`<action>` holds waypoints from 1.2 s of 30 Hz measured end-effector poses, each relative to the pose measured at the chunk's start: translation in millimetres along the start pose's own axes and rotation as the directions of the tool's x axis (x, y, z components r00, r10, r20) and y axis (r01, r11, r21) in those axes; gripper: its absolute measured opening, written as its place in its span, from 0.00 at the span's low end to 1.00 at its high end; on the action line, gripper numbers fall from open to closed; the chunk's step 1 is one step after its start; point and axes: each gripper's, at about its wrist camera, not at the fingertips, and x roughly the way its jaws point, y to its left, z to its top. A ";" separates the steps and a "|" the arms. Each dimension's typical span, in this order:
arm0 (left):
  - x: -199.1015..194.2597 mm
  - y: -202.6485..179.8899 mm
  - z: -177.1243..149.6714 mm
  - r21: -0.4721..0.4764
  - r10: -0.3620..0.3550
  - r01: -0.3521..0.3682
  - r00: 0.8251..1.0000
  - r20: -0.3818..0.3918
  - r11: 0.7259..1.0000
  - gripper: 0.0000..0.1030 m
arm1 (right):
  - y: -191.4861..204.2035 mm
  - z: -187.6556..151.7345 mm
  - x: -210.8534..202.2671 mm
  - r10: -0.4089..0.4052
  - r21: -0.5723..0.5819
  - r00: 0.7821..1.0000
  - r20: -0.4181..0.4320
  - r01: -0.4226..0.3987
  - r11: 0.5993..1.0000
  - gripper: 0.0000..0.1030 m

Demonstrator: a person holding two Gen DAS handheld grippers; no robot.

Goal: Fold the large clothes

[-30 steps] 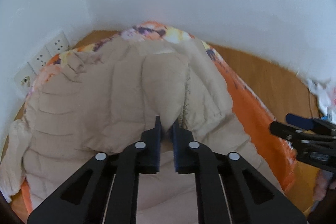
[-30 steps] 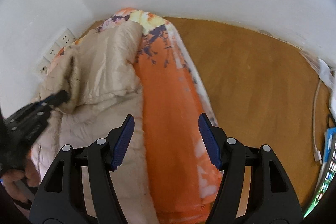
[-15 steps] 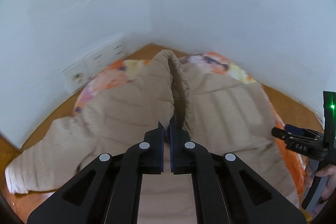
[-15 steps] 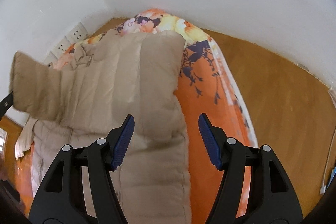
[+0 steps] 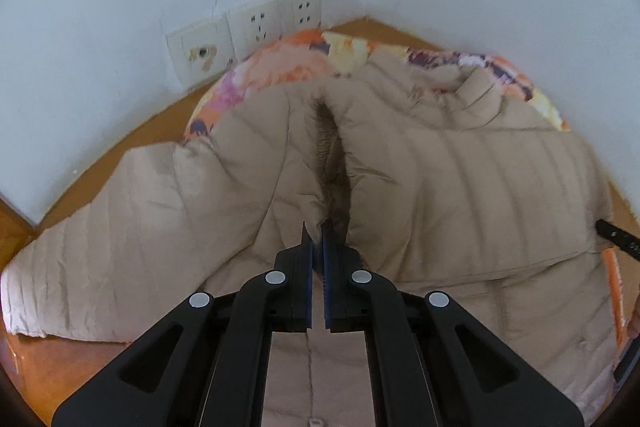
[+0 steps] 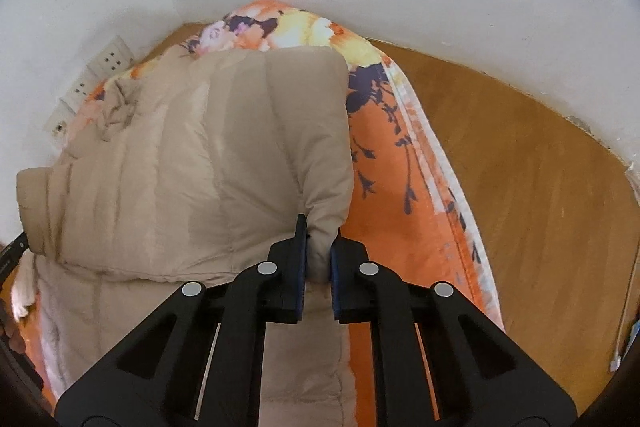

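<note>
Surface (image 6: 520,195): wooden, lower right of frame.
Cloth (image 6: 400,195): orange floral, under jacket.
Jacket (image 5: 460,179): beige quilted, centre frame; one fold laid over, sleeve at left still spread, further folds left.
Left gripper (image 5: 317,247): fingers narrow, pinching jacket fold.
Right gripper (image 6: 318,251): fingers clamping jacket edge.

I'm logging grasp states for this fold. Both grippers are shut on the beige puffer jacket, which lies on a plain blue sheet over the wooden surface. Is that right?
Not quite: the sheet is orange with a floral print, not plain blue, as the right wrist view shows. The rest holds: the left gripper and the right gripper are both shut on the beige puffer jacket, over the wooden surface.
</note>
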 end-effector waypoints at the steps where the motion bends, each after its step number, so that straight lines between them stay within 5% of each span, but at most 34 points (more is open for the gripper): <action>1: 4.9 1.3 -0.4 -0.001 0.004 -0.004 1.000 -0.007 1.000 0.03 | 0.7 -0.6 1.4 -0.010 -0.001 1.000 -0.001 0.010 1.000 0.10; 9: 26.9 17.8 -2.2 -0.045 -0.007 0.006 0.999 -0.035 0.999 0.09 | 7.5 -1.8 10.4 -0.068 -0.023 0.998 -0.006 0.068 0.997 0.15; 14: 13.4 30.5 -6.5 -0.071 -0.007 0.006 1.000 -0.019 0.997 0.41 | 4.3 -2.6 2.8 -0.068 0.015 0.998 0.006 0.068 0.998 0.25; 23: -30.5 69.9 -21.8 -0.098 0.018 -0.016 1.000 0.022 0.995 0.65 | 21.6 -18.2 -53.9 -0.001 0.019 0.996 0.086 -0.001 1.000 0.58; 36: -57.8 169.5 -56.1 -0.239 0.146 -0.142 0.989 0.001 0.961 0.72 | 84.8 -70.7 -91.8 0.112 -0.024 0.991 0.068 -0.110 0.994 0.71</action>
